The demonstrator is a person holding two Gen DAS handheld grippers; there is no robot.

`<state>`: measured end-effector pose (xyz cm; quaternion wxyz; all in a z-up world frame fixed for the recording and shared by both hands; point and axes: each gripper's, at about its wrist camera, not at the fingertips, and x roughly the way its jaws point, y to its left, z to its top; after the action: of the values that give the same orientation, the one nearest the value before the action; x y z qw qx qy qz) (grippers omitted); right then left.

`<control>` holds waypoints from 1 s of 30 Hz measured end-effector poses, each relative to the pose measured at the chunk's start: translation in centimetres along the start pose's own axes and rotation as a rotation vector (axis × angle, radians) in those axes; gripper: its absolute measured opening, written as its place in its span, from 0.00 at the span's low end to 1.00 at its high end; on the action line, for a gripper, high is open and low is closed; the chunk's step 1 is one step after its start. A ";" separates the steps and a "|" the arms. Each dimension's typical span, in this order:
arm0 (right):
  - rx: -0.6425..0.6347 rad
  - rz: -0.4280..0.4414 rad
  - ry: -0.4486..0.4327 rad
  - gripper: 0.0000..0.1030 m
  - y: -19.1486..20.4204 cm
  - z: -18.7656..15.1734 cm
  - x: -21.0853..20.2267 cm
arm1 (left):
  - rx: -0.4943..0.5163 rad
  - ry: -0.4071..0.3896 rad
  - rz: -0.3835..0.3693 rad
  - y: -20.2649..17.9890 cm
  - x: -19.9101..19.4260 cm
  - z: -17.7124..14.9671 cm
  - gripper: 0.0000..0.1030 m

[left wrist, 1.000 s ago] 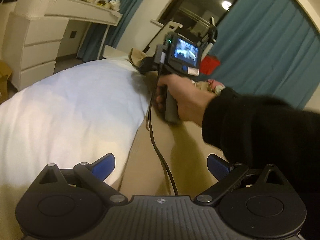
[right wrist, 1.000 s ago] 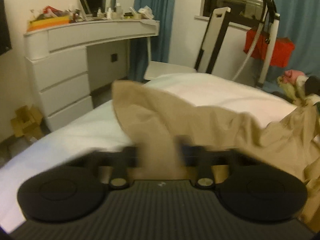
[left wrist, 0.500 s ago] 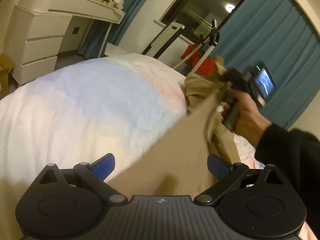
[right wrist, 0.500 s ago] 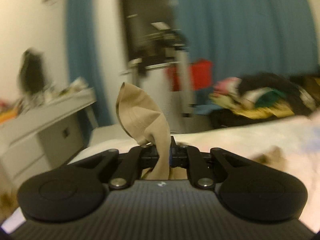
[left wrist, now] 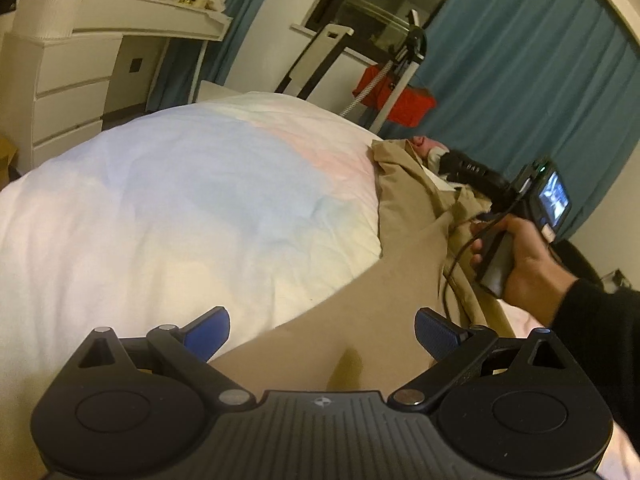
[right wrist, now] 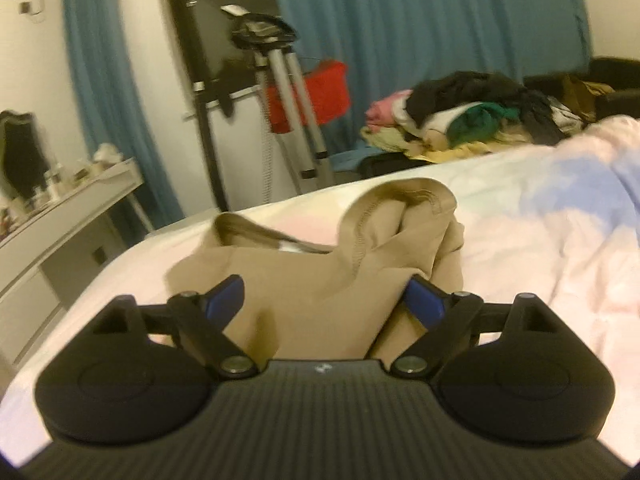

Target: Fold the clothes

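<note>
Both grippers, left (left wrist: 322, 330) and right (right wrist: 324, 298), are hovering with fingers spread over the tan garment (right wrist: 304, 276) lying on the bed (left wrist: 180, 208), clothes pile (right wrist: 472, 116) at two o'clock.

1. The left gripper (left wrist: 322, 330) has its blue-padded fingers (left wrist: 210, 330) spread wide, low over the bed (left wrist: 180, 200).
2. A tan garment (left wrist: 400, 280) lies on the bed, running from between those fingers up to a bunched heap at the bed's far right edge.
3. At that heap, a hand (left wrist: 520, 258) in a black sleeve holds the right gripper (left wrist: 452, 166); whether it is clamped cannot be told.
4. Beyond the bed stand a white dresser (left wrist: 68, 80), a red bag (left wrist: 400, 98) and blue curtains (left wrist: 532, 80).
</note>
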<state>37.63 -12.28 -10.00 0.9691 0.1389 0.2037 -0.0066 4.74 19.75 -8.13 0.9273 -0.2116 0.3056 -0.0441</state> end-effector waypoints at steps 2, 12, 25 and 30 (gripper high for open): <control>-0.018 0.023 0.000 0.86 0.0 0.1 -1.5 | 0.021 -0.002 -0.008 -0.6 -0.1 0.0 0.97; -0.073 0.142 -0.085 0.86 1.5 -0.3 -18.3 | 0.164 -0.043 -0.013 -4.2 -2.5 -0.9 0.97; -0.014 0.181 -0.088 0.86 -1.1 -5.6 -36.3 | 0.278 -0.076 -0.027 -7.7 -8.0 -2.6 0.97; 0.053 0.180 -0.074 0.86 -2.9 -7.2 -40.8 | 0.158 -0.029 -0.019 -5.9 -9.5 -2.1 0.97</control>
<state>-2.83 -14.88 -0.89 0.9686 0.1820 0.1539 0.0702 -3.90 15.64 -2.00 0.9449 -0.1414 0.2858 -0.0741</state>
